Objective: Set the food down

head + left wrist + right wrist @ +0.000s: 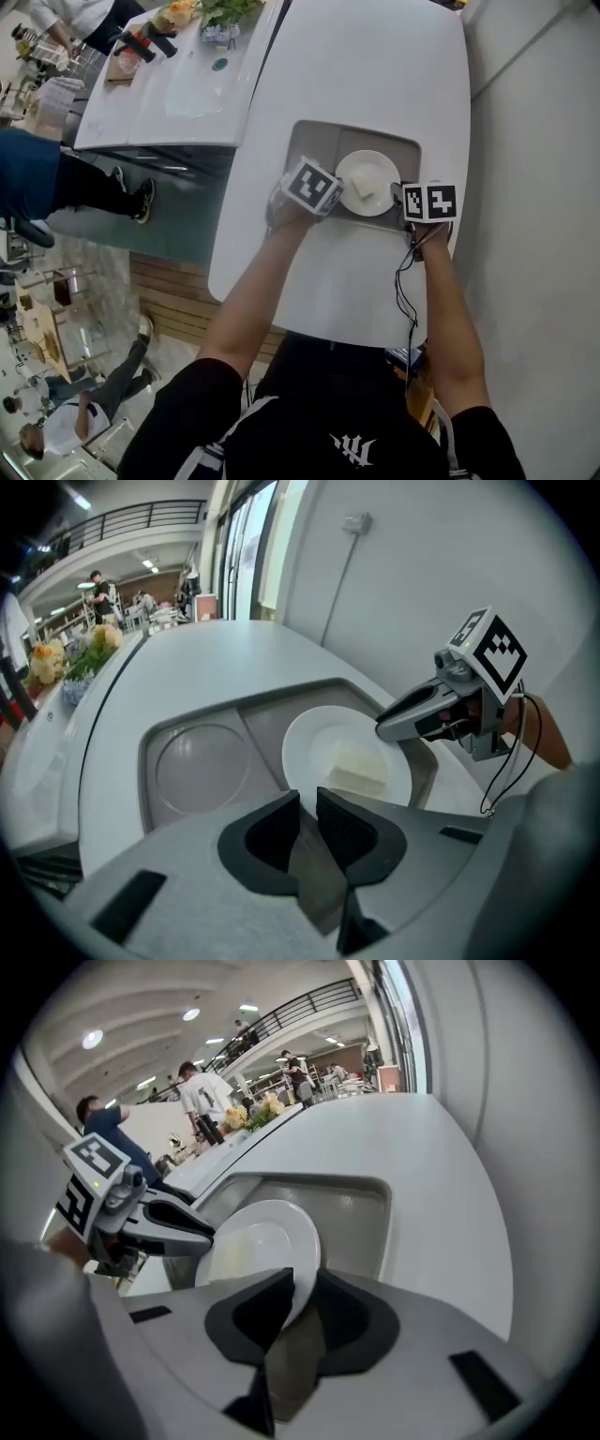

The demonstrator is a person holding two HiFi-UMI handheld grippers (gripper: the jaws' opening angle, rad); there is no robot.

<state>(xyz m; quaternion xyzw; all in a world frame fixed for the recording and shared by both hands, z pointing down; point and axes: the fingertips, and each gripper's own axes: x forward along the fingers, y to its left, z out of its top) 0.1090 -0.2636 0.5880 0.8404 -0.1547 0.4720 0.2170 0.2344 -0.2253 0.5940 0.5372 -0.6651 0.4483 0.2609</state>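
Right gripper (302, 1288): jaws partly apart, with the right rim of the plate (267, 1237) between them; rim lying against one pad, a dark gap at the other, so no squeeze on it. Left gripper (307, 803): jaws a narrow slit apart, the plate's left rim right at the tips; pressing or only meeting it, cannot tell. Both grippers pointed inward, facing each other across the plate, each carried on a bare forearm (248, 300). Black cable (405, 291) hanging from the right gripper along that arm. Plate: white, round, lying level in the larger, right-hand compartment of the tray (309, 141). Food (360, 187): one pale, block-shaped piece, near the middle of the plate, apart from both sets of jaws. Tray: grey, rounded corners, with a round recess (202, 766) in its left compartment, just beside the plate. Table (375, 66): white, glossy, rounded edge, bearing the tray toward its near end. Beyond it to the left, a second white counter (187, 94), with flowers (225, 11) at its far end. Person (37, 173) in a dark blue top standing left of that counter, well apart from the tray.
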